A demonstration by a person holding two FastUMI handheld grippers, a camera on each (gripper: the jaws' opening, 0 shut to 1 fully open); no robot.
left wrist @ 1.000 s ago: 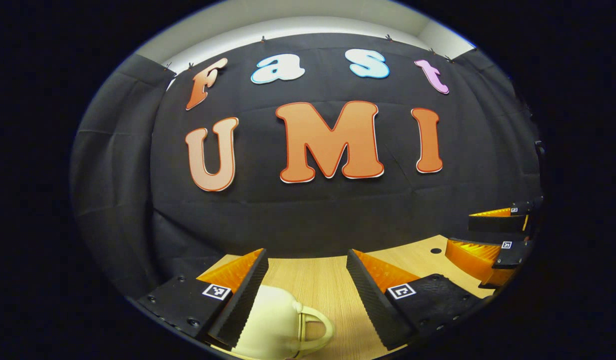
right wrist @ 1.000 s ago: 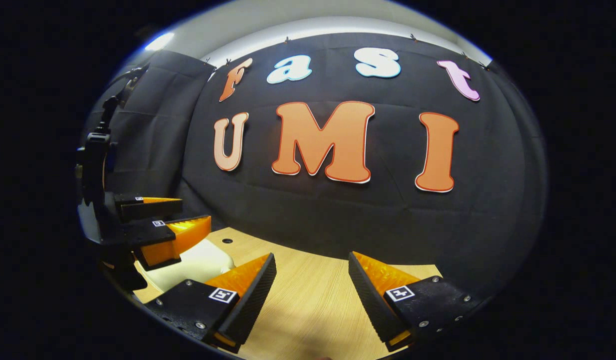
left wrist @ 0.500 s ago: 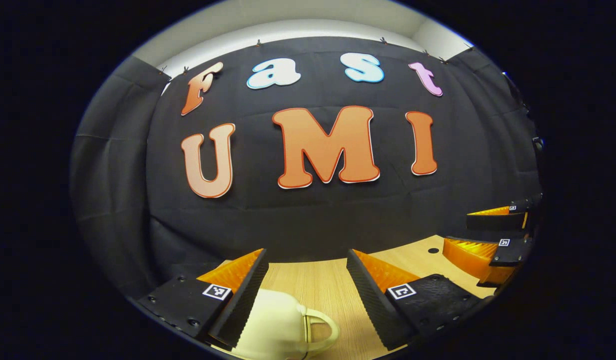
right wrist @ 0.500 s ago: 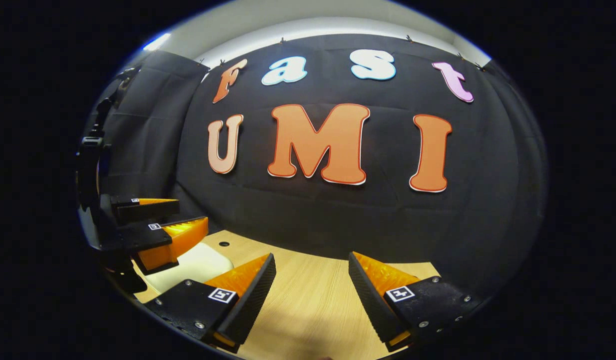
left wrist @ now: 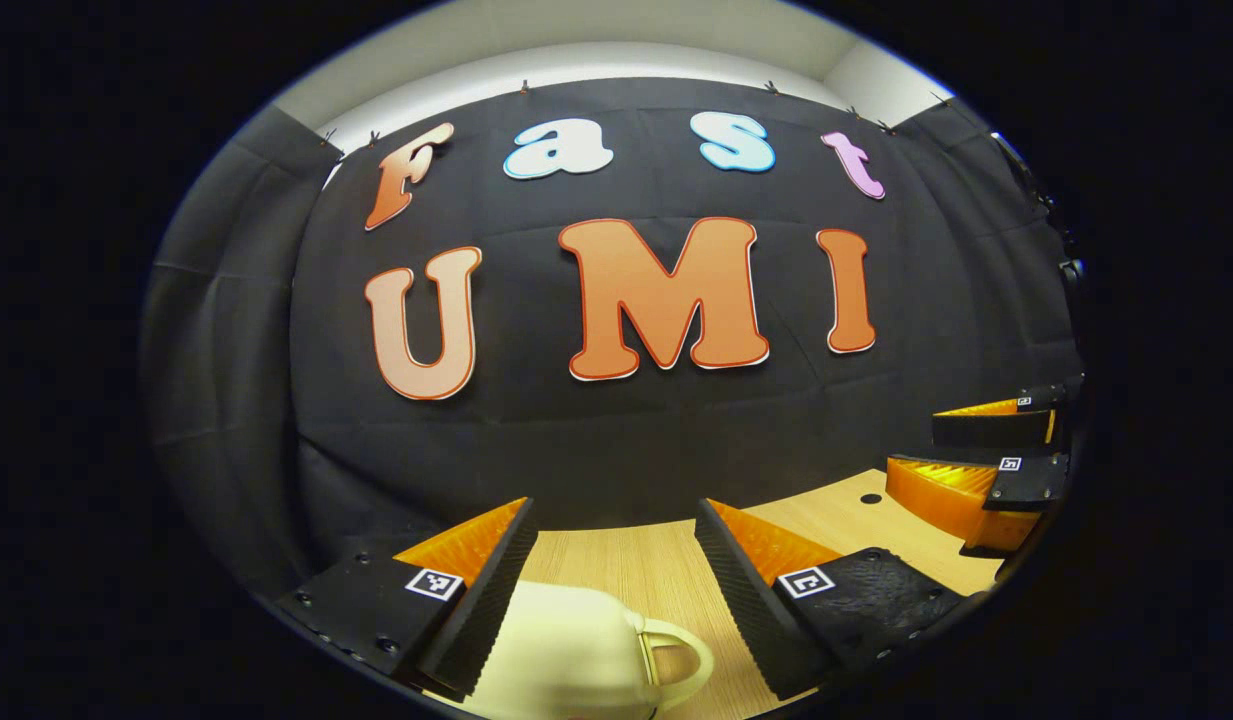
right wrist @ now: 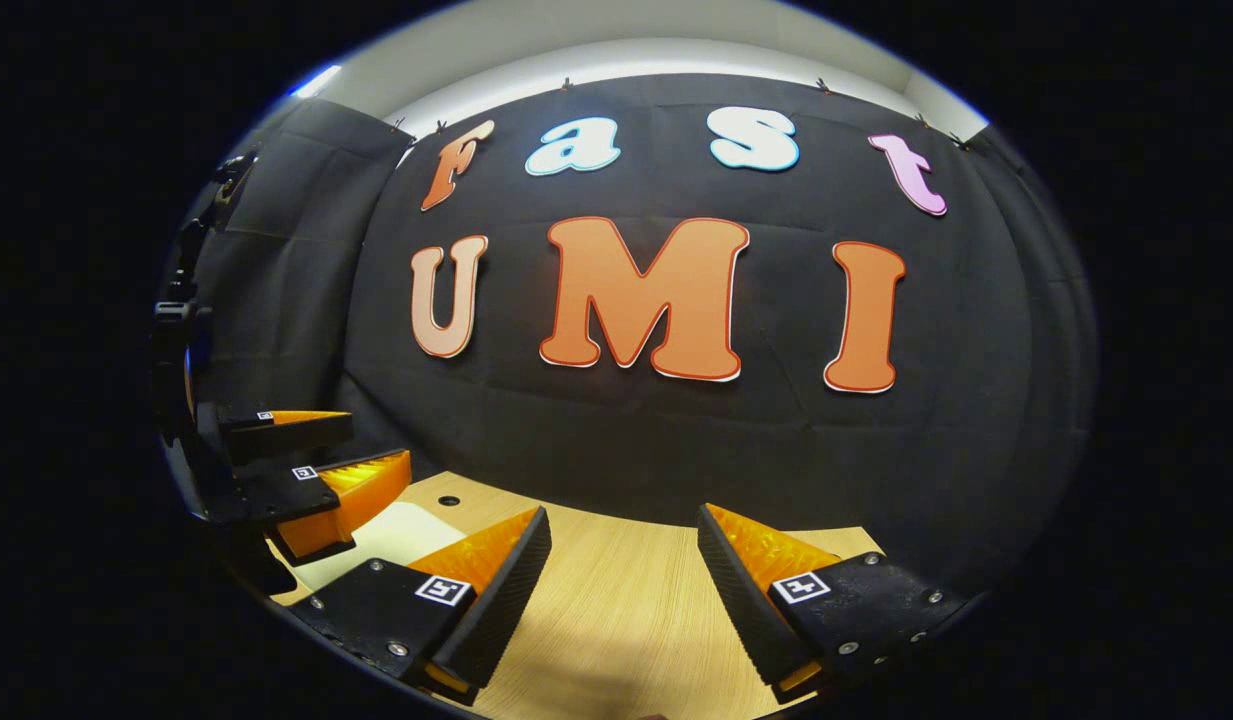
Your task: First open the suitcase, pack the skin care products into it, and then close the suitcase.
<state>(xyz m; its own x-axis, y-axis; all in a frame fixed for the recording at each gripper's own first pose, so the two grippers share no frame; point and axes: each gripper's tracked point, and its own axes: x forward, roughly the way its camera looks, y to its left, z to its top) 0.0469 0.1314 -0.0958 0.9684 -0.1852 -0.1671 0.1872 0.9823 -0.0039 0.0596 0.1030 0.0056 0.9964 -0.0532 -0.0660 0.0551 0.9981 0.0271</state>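
A cream suitcase (left wrist: 566, 650) lies on the wooden table (left wrist: 636, 565), low in the left gripper view, its looped handle (left wrist: 681, 662) pointing right. My left gripper (left wrist: 611, 510) hovers just above it, open, with the case's near corner between and below the fingers and nothing gripped. My right gripper (right wrist: 624, 515) is open over bare table (right wrist: 616, 600). In the right gripper view the left gripper (right wrist: 376, 443) stands at the left above the suitcase (right wrist: 386, 535). The right gripper (left wrist: 916, 450) appears at the far right of the left gripper view, also open. The suitcase's lid state is hidden.
The black cloth wall (right wrist: 676, 450) rises right behind the table's far edge. A small round hole (left wrist: 871, 498) is set in the tabletop near the right gripper, also seen as a hole (right wrist: 449, 499) in the right gripper view.
In the left gripper view the suitcase has grown and its handle has slid right, so my left gripper has shifted over it. Both grippers stay open; the right one barely moved.
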